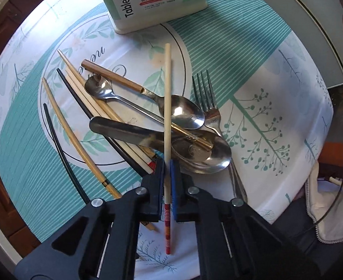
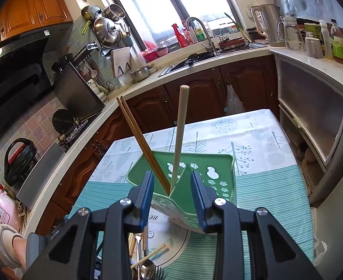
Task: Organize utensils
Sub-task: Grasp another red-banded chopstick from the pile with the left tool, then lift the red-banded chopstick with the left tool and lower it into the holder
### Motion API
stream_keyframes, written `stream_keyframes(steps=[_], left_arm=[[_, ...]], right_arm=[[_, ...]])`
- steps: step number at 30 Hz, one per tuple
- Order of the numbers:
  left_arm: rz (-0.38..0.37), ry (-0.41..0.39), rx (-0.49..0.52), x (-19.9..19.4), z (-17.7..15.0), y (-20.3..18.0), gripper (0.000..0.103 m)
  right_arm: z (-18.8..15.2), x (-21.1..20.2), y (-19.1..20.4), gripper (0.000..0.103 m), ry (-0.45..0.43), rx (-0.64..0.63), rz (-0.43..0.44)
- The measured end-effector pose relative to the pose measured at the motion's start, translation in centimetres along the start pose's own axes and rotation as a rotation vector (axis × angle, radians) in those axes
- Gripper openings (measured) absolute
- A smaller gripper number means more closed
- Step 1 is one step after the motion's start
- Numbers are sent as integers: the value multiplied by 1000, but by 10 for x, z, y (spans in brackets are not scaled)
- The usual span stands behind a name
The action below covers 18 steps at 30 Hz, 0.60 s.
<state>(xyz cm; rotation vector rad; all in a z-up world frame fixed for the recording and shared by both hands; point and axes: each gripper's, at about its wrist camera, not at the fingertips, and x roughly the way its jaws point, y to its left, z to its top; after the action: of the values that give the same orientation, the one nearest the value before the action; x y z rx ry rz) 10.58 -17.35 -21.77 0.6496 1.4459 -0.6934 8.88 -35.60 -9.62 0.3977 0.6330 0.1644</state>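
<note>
Chopstick (image 1: 167, 107) in left tool (image 1: 167, 182), above spoons (image 1: 183, 112), fork (image 1: 206, 98)

Daylight floods through the window (image 2: 171, 7) at twelve o'clock, blown out white. Glare glints on the spoon (image 1: 183, 112). Soft shadows cross the tablecloth (image 1: 264, 107). Fisheye edges bend and darken.

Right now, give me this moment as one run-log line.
left hand-held gripper: shut on cream chopstick | right hand-held gripper: open, over green holder | pile: unsorted
</note>
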Motion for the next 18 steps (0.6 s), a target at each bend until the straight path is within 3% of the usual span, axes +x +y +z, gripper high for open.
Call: stream_keyframes(steps=[4,10,18], left_arm=[[-19,-33,-29,-9,3,2,3],[-49,-178,-110,-55,-4,11,3],[2,-588,-192,-188,-5,21,3]], right_arm=[[3,-2,1,33,-10,-4,3],[2,-1,2,32,-8,-7,8],[5,-1,2,32,-19,-5,4]])
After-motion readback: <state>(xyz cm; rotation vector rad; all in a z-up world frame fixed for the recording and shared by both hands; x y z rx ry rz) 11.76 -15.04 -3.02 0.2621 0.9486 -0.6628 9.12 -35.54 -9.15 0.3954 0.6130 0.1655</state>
